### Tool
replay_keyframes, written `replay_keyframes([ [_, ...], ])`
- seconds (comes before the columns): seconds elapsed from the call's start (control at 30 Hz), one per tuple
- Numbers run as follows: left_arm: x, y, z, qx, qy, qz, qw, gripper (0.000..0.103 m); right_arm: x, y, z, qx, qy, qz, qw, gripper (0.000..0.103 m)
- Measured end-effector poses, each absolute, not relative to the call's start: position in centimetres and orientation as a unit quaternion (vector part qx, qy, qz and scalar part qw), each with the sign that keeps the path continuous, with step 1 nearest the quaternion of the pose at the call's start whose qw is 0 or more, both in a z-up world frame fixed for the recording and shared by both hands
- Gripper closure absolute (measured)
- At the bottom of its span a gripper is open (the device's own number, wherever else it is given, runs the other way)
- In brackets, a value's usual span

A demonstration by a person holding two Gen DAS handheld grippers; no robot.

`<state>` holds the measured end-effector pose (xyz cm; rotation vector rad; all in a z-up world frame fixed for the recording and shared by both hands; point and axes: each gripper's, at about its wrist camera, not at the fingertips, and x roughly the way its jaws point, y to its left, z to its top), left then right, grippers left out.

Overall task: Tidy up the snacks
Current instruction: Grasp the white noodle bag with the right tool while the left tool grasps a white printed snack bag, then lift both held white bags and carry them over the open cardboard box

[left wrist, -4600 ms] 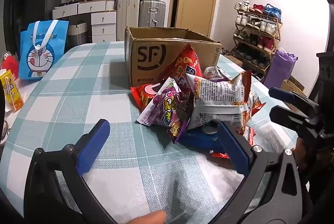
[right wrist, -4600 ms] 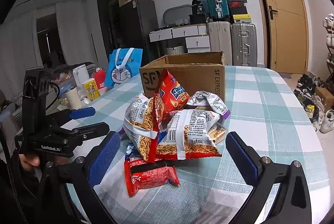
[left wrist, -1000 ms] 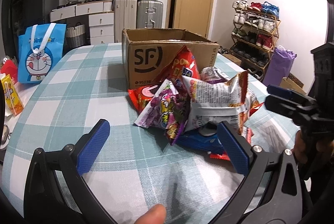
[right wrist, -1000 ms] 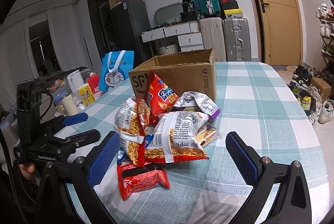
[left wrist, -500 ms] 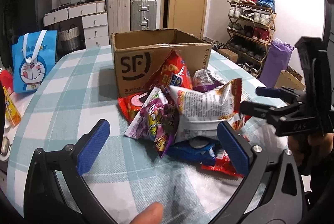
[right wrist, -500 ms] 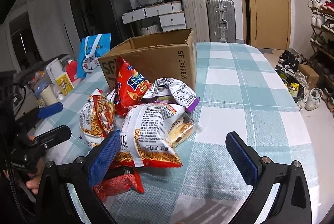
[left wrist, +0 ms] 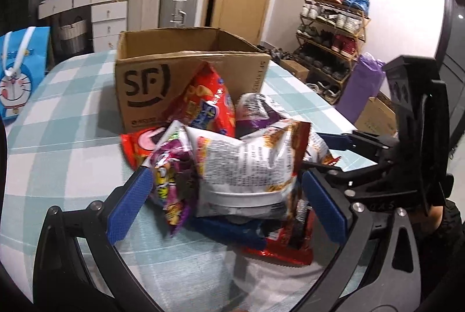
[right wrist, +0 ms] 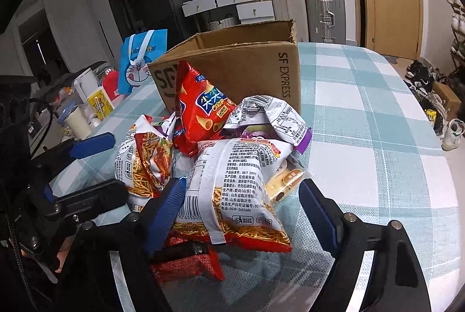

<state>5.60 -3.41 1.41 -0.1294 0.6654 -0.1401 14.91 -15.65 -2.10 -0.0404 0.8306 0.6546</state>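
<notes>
In the left wrist view a blue bag stands at the far left of the checked surface, then the open box, then the snack pile leaning on the box front. The left gripper has its jaws apart, one on each side of the pile's near end; whether the pads touch the packets cannot be told. To the right the right gripper reaches in from the side, and behind it stand a shoe rack and a purple bag, which only this view shows.

The right wrist view alone shows, at far left, a cup and a yellow carton beside the blue bag. The left gripper comes in from the left. In the pile's middle a red chip bag stands point-up against the box. In front, a noodle packet lies with its long axis running away from the camera, between the right gripper jaws, which are closing; the left pad is just beside the packet's edge, the right pad apart from it. A dark red packet lies under it.
</notes>
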Motion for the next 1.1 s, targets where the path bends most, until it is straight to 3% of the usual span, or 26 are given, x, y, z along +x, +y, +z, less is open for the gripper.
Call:
replay_keyframes([
  [0.17, 6.8, -3.9, 1.0, -0.061, 0.334, -0.069, 0.938, 0.003, 15.1, -15.7, -2.5, -0.004, 0.405, 0.323, 0.855, 0.031],
  [0.23, 7.1, -4.2, 0.7, -0.064, 0.338, -0.078, 0.936, 0.007, 15.0, -15.7, -2.4, -0.003, 0.402, 0.332, 0.853, 0.041],
  [0.33, 7.6, -4.8, 0.5, -0.056, 0.336, -0.077, 0.937, 0.013, 14.5, -15.6, -2.3, -0.013, 0.396, 0.334, 0.855, 0.046],
  [0.43, 7.8, -5.1, 0.4, -0.049, 0.334, -0.08, 0.938, 0.021, 14.2, -15.7, -2.3, -0.015, 0.391, 0.339, 0.856, 0.048],
  [0.5, 7.9, -5.3, 0.4, -0.055, 0.337, -0.093, 0.935, 0.036, 14.0, -15.6, -2.1, -0.02, 0.387, 0.341, 0.856, 0.049],
  [0.63, 7.7, -5.4, 0.5, -0.051, 0.334, -0.093, 0.937, 0.044, 13.7, -15.3, -2.0, -0.032, 0.381, 0.343, 0.858, 0.05],
  [1.1, 5.9, -4.5, 2.1, -0.062, 0.317, -0.097, 0.941, 0.047, 13.1, -16.4, -1.2, -0.023, 0.362, 0.338, 0.869, 0.053],
])
